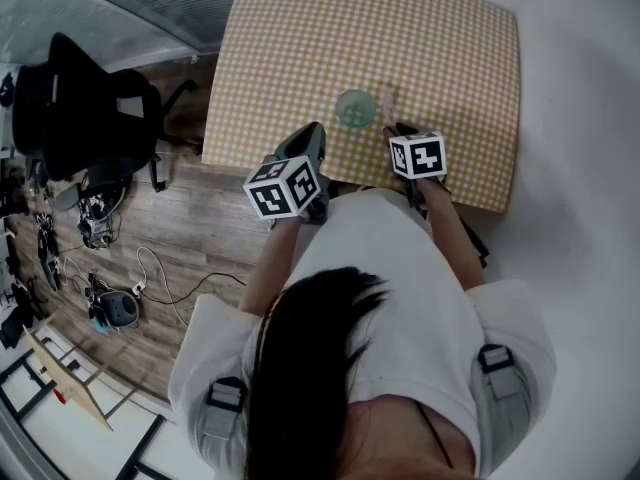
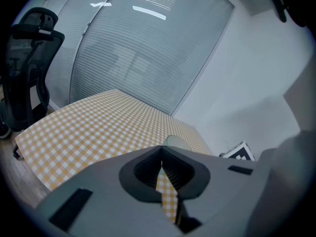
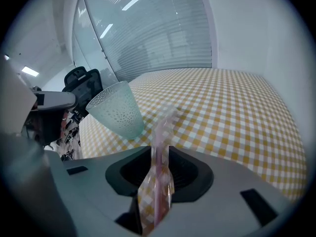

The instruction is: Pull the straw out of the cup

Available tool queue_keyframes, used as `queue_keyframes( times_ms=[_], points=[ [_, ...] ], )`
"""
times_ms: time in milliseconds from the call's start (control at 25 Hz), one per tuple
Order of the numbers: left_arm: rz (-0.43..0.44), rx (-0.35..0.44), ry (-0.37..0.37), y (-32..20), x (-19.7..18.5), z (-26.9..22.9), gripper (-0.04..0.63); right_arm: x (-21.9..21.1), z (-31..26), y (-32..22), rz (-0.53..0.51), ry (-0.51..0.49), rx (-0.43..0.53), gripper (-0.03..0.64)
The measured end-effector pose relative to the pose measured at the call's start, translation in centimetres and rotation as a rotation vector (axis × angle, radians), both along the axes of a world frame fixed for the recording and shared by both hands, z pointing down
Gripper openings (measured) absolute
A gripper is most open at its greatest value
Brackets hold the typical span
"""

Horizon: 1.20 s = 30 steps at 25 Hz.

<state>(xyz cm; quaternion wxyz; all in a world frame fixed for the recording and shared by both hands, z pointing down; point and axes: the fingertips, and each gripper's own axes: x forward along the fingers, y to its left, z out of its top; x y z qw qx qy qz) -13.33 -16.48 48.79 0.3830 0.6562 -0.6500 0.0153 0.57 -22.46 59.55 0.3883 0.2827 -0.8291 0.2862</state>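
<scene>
The cup (image 3: 116,111) is frosted pale green, tapered and pebbled with dimples (only the right gripper view shows that grain). The straw (image 3: 165,122), thin, pink and blurred, is out of the cup and stands loose between the slightly parted jaws of the right gripper (image 3: 159,151), above the checked cloth (image 3: 232,107). From overhead the straw is just a pale streak beside the cup. The left gripper (image 2: 161,156) has its jaws together and holds nothing.

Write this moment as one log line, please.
right gripper: fingers apart, straw loose between them, outside cup | cup: standing on table | left gripper: shut, empty
</scene>
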Motion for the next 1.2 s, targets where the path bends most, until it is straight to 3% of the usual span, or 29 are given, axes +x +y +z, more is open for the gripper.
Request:
queue_keyframes(
  times_ms=[80,440,1200],
  points=[
    [0.000,-0.001,0.000,0.0,-0.1,0.0,0.008,-0.1,0.0,0.2,-0.007,-0.002,-0.005,0.135],
    [0.016,0.002,-0.002,0.2,0.0,0.1,0.008,-0.5,-0.2,0.8,-0.012,-0.051,-0.001,0.170],
    [0.024,0.047,-0.026,0.9,0.8,-0.7,0.008,-0.6,-4.9,0.0,0.007,-0.148,0.109,0.184]
  ],
)
